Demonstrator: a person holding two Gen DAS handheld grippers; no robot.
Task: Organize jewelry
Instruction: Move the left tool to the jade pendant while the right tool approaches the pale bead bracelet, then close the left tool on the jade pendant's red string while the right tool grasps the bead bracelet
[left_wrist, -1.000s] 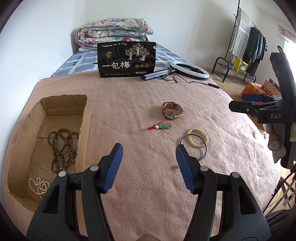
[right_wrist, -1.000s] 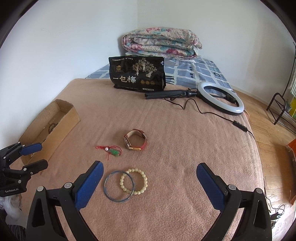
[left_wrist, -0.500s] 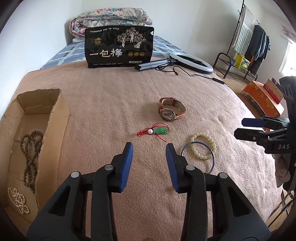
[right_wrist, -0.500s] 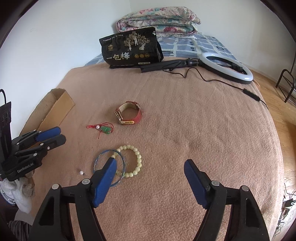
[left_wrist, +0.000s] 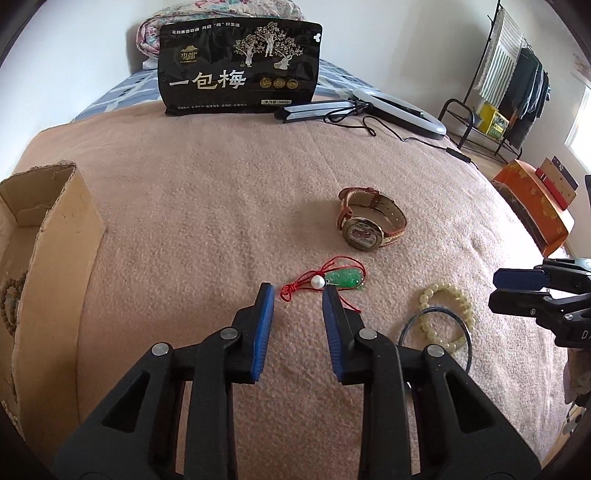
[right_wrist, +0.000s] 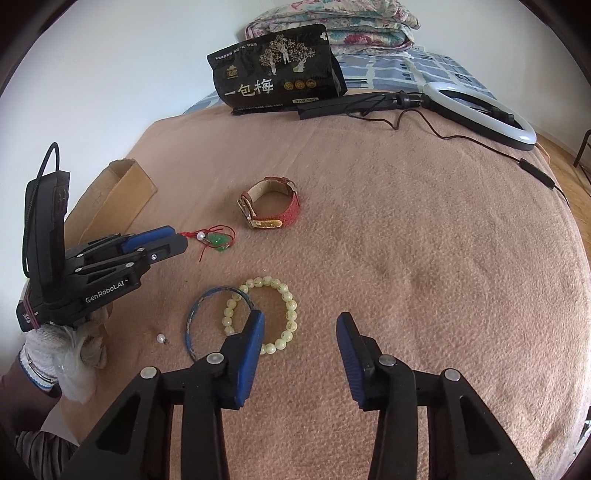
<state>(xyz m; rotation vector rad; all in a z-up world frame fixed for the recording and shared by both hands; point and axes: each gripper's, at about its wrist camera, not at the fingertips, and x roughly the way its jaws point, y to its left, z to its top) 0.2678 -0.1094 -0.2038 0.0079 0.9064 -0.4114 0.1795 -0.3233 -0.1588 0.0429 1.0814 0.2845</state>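
A green pendant on a red cord with a white pearl (left_wrist: 341, 278) lies on the pink blanket. My left gripper (left_wrist: 298, 291) is open and low, its tips just short of the cord; it also shows in the right wrist view (right_wrist: 177, 240). A red-strapped watch (left_wrist: 367, 223) lies beyond. A pale bead bracelet (right_wrist: 275, 314) overlaps a thin blue bangle (right_wrist: 207, 317). My right gripper (right_wrist: 301, 321) is open and empty over the bracelet. A cardboard box (left_wrist: 48, 236) at the left holds brown beads (left_wrist: 9, 299).
A small loose pearl (right_wrist: 161, 338) lies left of the bangle. A black snack bag (left_wrist: 240, 70) stands at the back, with a ring light (left_wrist: 399, 107) and its cable beside it. An orange box (left_wrist: 535, 206) and a clothes rack (left_wrist: 513, 81) stand off the bed's right side.
My left gripper moved forward and down to the pendant and its jaws narrowed. My right gripper moved forward over the bracelet and its jaws narrowed too.
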